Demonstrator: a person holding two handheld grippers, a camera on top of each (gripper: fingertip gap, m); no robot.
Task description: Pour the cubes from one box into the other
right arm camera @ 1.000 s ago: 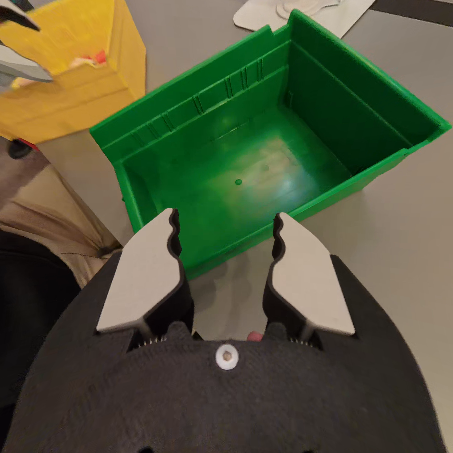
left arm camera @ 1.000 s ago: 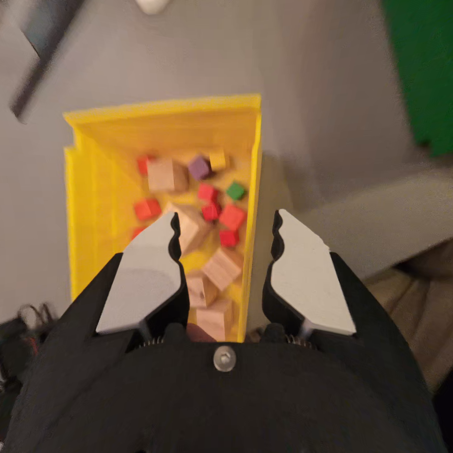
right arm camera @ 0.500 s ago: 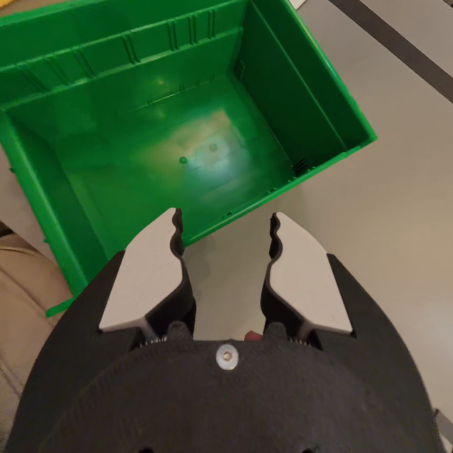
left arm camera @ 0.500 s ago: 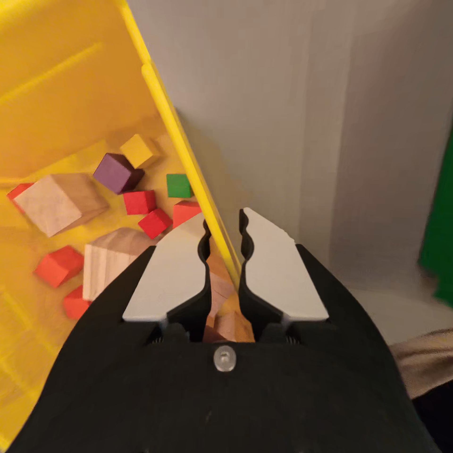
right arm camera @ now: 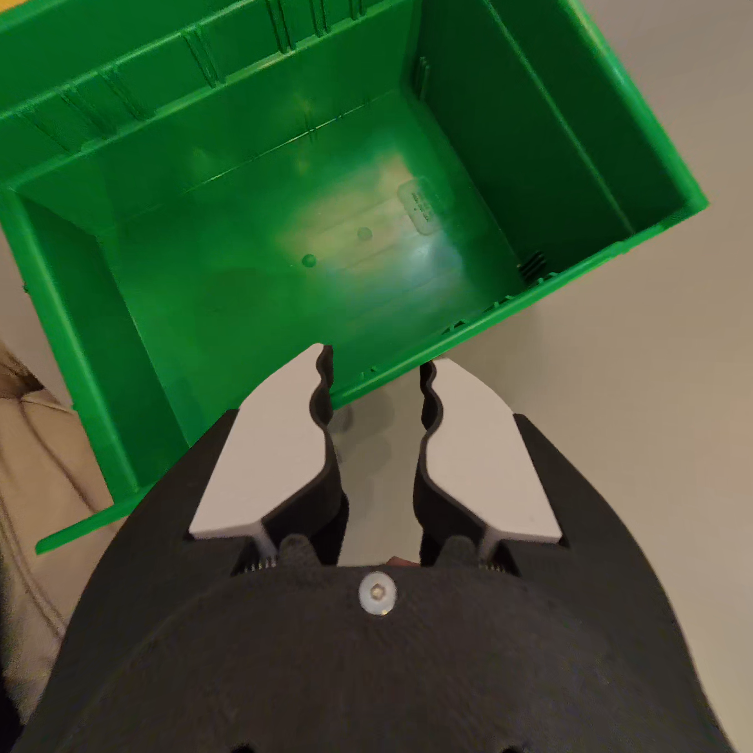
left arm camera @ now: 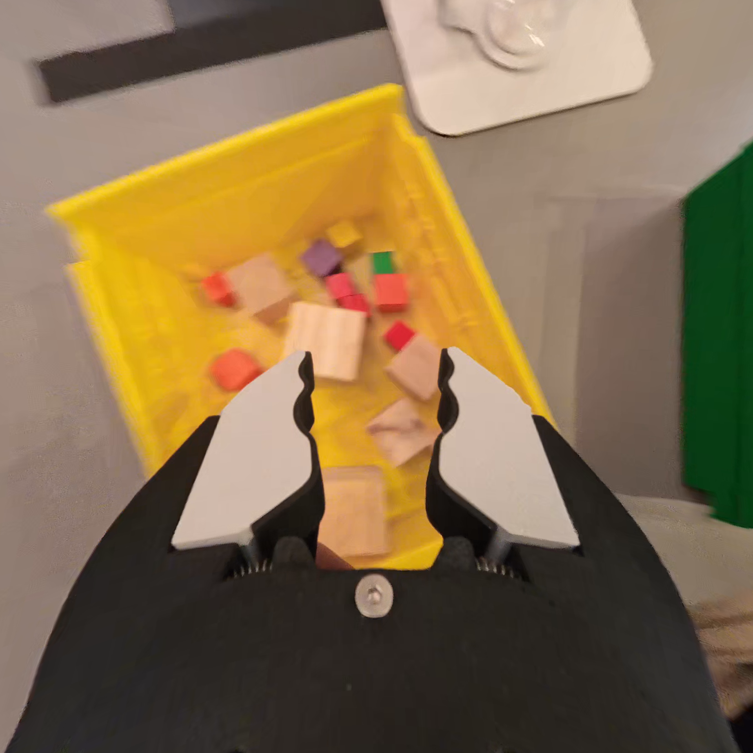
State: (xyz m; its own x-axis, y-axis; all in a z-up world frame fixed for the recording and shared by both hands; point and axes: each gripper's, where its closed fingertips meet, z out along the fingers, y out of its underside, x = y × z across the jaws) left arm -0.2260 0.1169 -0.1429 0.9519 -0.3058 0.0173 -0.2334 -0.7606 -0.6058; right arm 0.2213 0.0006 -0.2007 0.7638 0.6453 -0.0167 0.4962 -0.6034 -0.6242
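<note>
A yellow box (left arm camera: 203, 195) lies on the grey table and holds several cubes: large pale wooden ones (left arm camera: 326, 338) and small red (left arm camera: 391, 291), purple (left arm camera: 322, 256) and green (left arm camera: 383, 263) ones. My left gripper (left arm camera: 375, 358) hovers open and empty over the box's near end. The green box (right arm camera: 529, 122) is empty; its edge also shows in the left wrist view (left arm camera: 717, 326). My right gripper (right arm camera: 375, 356) straddles the green box's near rim (right arm camera: 468, 330), left fingertip inside, right fingertip outside. Its jaws are partly closed with a gap and do not clamp the rim.
A white moulded tray (left arm camera: 529, 61) lies beyond the yellow box at the back right. A dark strip (left arm camera: 183, 53) crosses the table at the back left. Beige fabric (right arm camera: 36, 468) shows at the left by the table's near edge.
My left gripper, shut on the yellow box's right wall half a second ago, has opened and now sits above the box. My right gripper has moved onto the green box's near rim and narrowed.
</note>
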